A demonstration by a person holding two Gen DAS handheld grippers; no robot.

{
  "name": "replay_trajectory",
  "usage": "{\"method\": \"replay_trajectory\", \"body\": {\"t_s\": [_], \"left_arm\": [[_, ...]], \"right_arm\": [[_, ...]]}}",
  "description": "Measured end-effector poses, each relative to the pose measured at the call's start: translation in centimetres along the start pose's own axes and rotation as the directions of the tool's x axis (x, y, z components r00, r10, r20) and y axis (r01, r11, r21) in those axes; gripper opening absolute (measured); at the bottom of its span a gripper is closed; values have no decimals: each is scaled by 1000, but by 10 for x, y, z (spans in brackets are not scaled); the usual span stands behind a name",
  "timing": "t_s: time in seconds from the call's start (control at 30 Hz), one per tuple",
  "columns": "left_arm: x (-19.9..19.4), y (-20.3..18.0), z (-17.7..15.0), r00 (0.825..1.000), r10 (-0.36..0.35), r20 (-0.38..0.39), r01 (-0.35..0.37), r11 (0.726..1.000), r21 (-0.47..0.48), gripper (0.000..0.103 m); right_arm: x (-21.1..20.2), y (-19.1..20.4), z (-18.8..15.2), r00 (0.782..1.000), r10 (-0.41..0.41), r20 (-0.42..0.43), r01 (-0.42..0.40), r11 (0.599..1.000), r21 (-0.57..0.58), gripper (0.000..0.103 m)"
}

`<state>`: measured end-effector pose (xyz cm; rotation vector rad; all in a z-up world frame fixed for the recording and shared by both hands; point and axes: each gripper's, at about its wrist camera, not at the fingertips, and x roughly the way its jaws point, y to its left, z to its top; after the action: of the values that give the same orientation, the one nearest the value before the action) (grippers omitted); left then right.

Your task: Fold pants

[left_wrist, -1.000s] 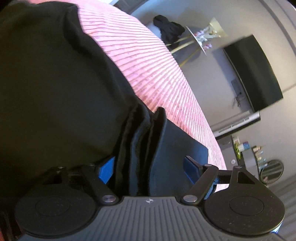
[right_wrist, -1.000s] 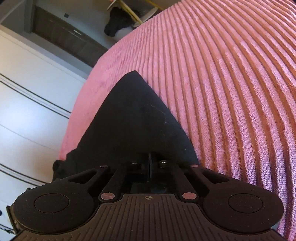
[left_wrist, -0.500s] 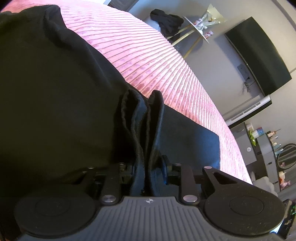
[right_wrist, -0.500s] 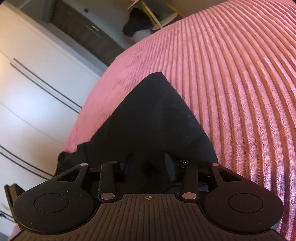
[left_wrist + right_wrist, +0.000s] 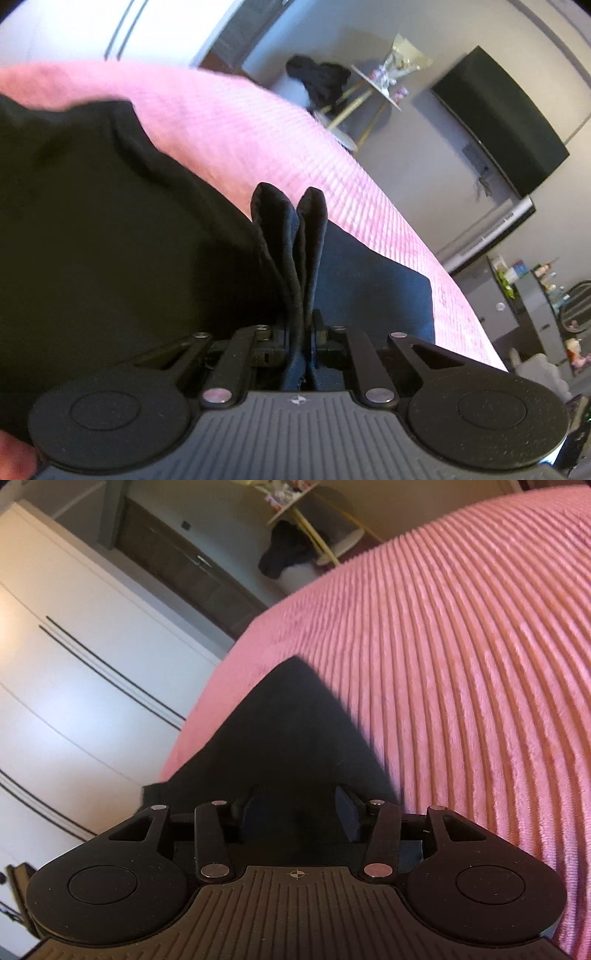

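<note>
The black pants (image 5: 110, 229) are spread on a pink ribbed blanket (image 5: 229, 133), filling the left wrist view from 7 to 11 o'clock. The left gripper (image 5: 300, 343) is clamped on a bunched fold of the pants: two rounded ridges of cloth stand up out of the jaws toward 12 o'clock, and the pads themselves are buried in the fabric. Where the fold runs behind the gripper body cannot be seen. At 4 o'clock of the fold a flat dark panel of the pants lies on the blanket, its near edge cut off by the gripper. A blurred patch of the person's hand (image 5: 14, 458) is caught at the 7 o'clock corner.

In the right wrist view the right gripper (image 5: 300, 814) is seen with its jaws apart and opening. A pointed corner of the pants (image 5: 295, 738) lies under and between the fingers (image 5: 347, 812), which do not press on it; whether the cloth touches either pad cannot be told, black on black. The blanket (image 5: 461, 683) is spread from 12 to 5 o'clock.

Beyond the bed, a small round table (image 5: 373, 85) with blurred items, a dark garment (image 5: 317, 81) beside it, a wall TV (image 5: 502, 118) and white wardrobe doors (image 5: 74, 664) are made out only loosely.
</note>
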<state>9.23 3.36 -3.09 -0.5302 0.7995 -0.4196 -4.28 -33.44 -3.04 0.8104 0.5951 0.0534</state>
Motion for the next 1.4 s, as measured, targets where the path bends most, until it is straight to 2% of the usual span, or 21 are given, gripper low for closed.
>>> {"method": "replay_trajectory", "body": {"t_s": [0.07,0.13,0.23,0.37,0.43,0.47,0.5,0.57,0.67,0.7,0.77,0.8,0.87,0.97,1.0,1.03,1.13,1.2,1.3,1.33,1.4], "left_arm": [[-11,9,4,999,42,12,-42,999,-16,9],[-19,16,6,992,121,25,-121,993,-14,9],[-26,31,5,964,262,36,-261,965,-27,11],[-32,47,5,938,338,78,-330,938,-103,31],[-35,46,5,934,338,114,-327,939,-106,40],[-34,43,4,934,333,128,-323,942,-94,52],[-33,39,2,935,328,135,-320,944,-76,57],[-27,31,-2,933,324,155,-323,946,-28,65],[-19,25,-4,926,340,166,-350,936,35,71],[-18,26,-6,926,339,167,-350,936,39,72],[-13,27,-9,925,345,161,-354,935,30,74],[-11,29,-8,922,354,154,-362,932,24,74],[-7,35,-5,919,371,134,-375,927,6,74],[-6,42,-3,916,381,123,-380,924,-35,74],[-8,42,-3,916,379,134,-376,925,-45,74],[-8,41,-1,916,373,144,-370,928,-51,74],[-8,41,0,923,356,148,-353,934,-48,76],[-4,41,0,926,356,130,-353,935,-40,76],[-1,44,1,944,312,108,-306,950,-67,79],[-2,48,1,952,289,105,-282,956,-80,85],[0,50,1,957,274,97,-266,960,-88,86]], "right_arm": [[-4,6,-2,999,-39,15,39,999,-36,53],[-4,12,-4,996,-84,20,86,993,-77,52],[1,21,-6,992,-129,12,130,983,-133,49],[12,31,-10,982,-188,-2,184,962,-200,37],[17,37,-11,978,-206,5,202,952,-231,34],[18,41,-12,978,-208,15,205,945,-256,31],[19,48,-14,978,-208,33,209,935,-288,27],[20,60,-19,979,-194,66,205,909,-362,26],[31,73,-33,988,-151,13,141,885,-443,24],[37,76,-38,986,-165,-14,139,868,-477,24],[55,79,-47,963,-267,-41,201,808,-553,23],[63,77,-47,955,-291,-51,214,800,-560,21],[67,75,-43,951,-309,-18,250,800,-546,14],[62,70,-39,949,-316,17,279,810,-516,14],[58,70,-38,951,-308,33,281,811,-513,15],[55,71,-39,954,-297,44,276,811,-515,22],[50,74,-39,967,-253,19,226,827,-514,25],[52,77,-44,965,-263,-17,214,821,-529,26],[57,80,-49,954,-298,-37,228,800,-555,26],[57,80,-50,954,-298,-39,228,801,-554,26],[58,78,-50,954,-297,-45,225,807,-546,27]]}}
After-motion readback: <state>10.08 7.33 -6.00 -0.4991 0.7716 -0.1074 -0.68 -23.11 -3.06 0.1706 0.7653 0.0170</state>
